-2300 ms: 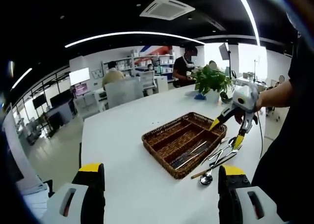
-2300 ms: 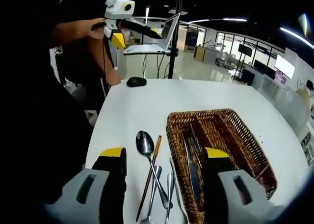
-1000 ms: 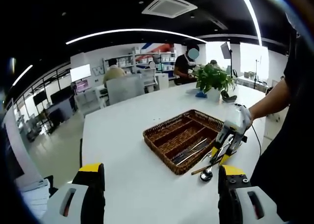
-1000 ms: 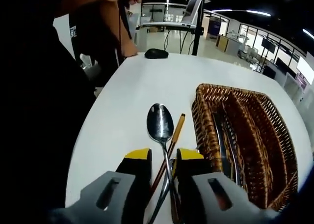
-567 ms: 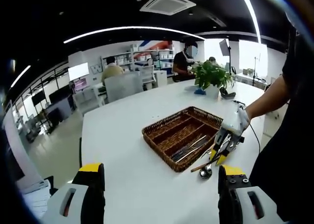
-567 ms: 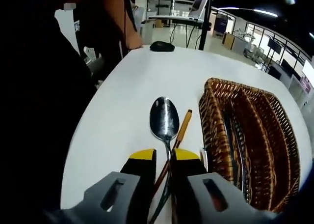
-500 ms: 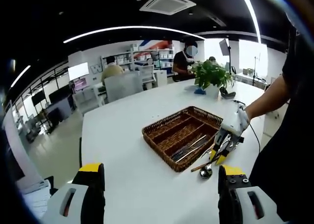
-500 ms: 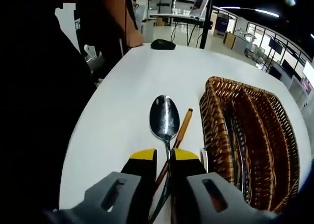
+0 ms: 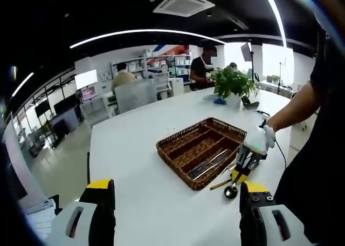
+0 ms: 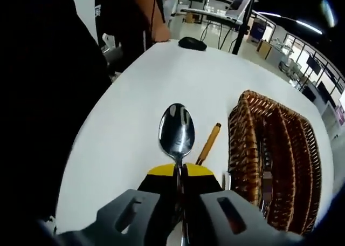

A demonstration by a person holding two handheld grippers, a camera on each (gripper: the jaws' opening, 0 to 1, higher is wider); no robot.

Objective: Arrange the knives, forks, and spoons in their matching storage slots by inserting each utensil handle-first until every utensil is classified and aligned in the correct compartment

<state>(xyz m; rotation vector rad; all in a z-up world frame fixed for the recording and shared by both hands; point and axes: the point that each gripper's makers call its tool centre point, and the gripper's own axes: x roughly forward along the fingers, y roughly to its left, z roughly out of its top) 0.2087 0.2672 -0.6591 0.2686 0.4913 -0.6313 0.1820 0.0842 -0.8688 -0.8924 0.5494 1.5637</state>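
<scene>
- Spoon [image 10: 176, 131]: it lies on the white worktop [image 10: 135, 95] just outside the wicker tray [image 10: 275, 165], with its bowl pointing straight ahead of the right tool [image 10: 180, 170] and its handle running back between that tool's yellow tips.
- The right tool's jaws are closed to a thin slit on the spoon's neck, so it has the spoon in its grip.
- The spoon's long axis runs roughly parallel to the tray's slots, and the tray sits to the right in the right gripper view, close beside.
- A wooden-handled utensil [image 10: 209, 143] lies between the spoon and the tray wall, close to both. I judge it could be dragged when the spoon lifts.
- The left tool [image 9: 175, 203] is wide open, holds nothing, and hangs well back from the tray; the right one is clearly nearer.
- The worktop edge curves close on the spoon's far side from the tray; open room lies ahead.
- Several utensils [image 9: 207, 164] already lie in the tray's near slot.
</scene>
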